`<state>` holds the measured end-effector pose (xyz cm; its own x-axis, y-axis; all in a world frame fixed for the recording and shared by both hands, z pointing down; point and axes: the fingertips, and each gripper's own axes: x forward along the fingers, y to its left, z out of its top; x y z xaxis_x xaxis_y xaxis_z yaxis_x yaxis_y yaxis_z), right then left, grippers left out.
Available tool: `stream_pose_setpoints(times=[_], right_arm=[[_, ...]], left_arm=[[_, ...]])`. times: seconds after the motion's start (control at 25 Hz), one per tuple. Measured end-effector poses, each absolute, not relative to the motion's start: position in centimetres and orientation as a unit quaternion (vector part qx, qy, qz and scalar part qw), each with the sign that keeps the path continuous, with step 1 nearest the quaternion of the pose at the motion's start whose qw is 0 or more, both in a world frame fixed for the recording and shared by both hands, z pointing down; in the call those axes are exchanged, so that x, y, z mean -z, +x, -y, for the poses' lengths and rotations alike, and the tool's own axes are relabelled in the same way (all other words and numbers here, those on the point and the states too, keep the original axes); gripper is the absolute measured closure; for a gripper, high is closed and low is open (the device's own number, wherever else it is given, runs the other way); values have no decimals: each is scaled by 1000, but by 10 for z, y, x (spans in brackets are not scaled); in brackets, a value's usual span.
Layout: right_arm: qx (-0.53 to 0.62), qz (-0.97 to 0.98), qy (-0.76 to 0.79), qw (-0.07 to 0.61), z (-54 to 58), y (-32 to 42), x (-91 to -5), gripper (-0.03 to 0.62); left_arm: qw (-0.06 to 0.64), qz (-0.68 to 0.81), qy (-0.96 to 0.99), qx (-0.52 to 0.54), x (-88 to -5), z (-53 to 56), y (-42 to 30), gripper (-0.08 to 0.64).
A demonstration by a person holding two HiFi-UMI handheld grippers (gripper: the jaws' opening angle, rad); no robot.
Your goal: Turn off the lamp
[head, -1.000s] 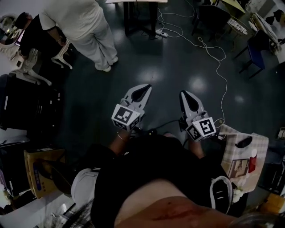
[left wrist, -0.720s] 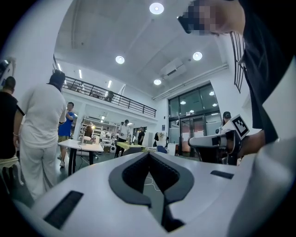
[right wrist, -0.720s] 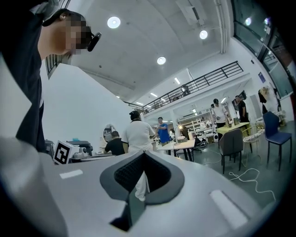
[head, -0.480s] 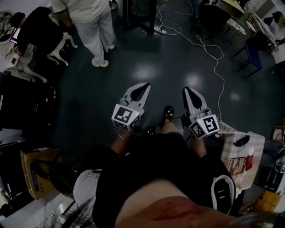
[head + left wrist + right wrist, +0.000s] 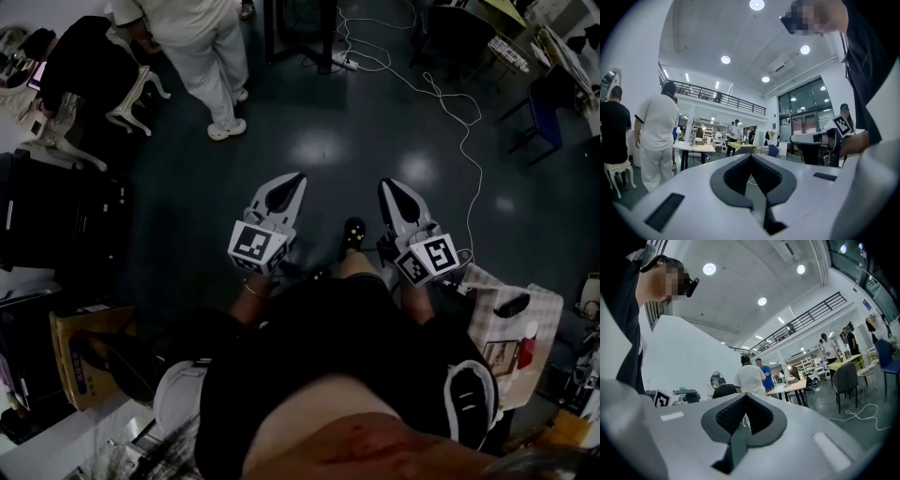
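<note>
Two grippers are held out level over the dark floor (image 5: 187, 187), and neither carries anything. The left gripper (image 5: 292, 180) has its jaws pressed together with nothing between them, and the right gripper (image 5: 387, 187) is the same, closed and empty.

No view shows the lamp. It does not appear on the cloth-covered table (image 5: 547, 314) at the near right, where only a few small dark and red items lie, nor on the far tables seen along the jaws. The step in hand therefore seems to be finding and reaching the lamp, with the switching itself not yet begun.

To do this well, look first for the lamp and its switch before committing either hand. Closed jaws suit a push button or rocker, since the joined tips make one firm point, so there is no need to open them unless the switch turns out to be a knob or a cord. Step clear of the white cable (image 5: 459, 141) trailing across the floor on the right, and give room to the person in white (image 5: 202, 47) standing at the far left.
</note>
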<state>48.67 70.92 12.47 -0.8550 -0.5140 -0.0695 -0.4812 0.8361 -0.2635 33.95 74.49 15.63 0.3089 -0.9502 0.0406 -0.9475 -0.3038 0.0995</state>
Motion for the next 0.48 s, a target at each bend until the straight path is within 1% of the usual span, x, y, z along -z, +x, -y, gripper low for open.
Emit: stream_pose_setpoints(times=[0.28, 0.48], right_arm=[[131, -958, -240, 80, -666, 494, -127, 592], [142, -957, -236, 92, -628, 506, -137, 591]], left_arm=[[34, 590, 806, 9, -153, -709, 352, 554], [38, 600, 799, -3, -154, -678, 358, 554]])
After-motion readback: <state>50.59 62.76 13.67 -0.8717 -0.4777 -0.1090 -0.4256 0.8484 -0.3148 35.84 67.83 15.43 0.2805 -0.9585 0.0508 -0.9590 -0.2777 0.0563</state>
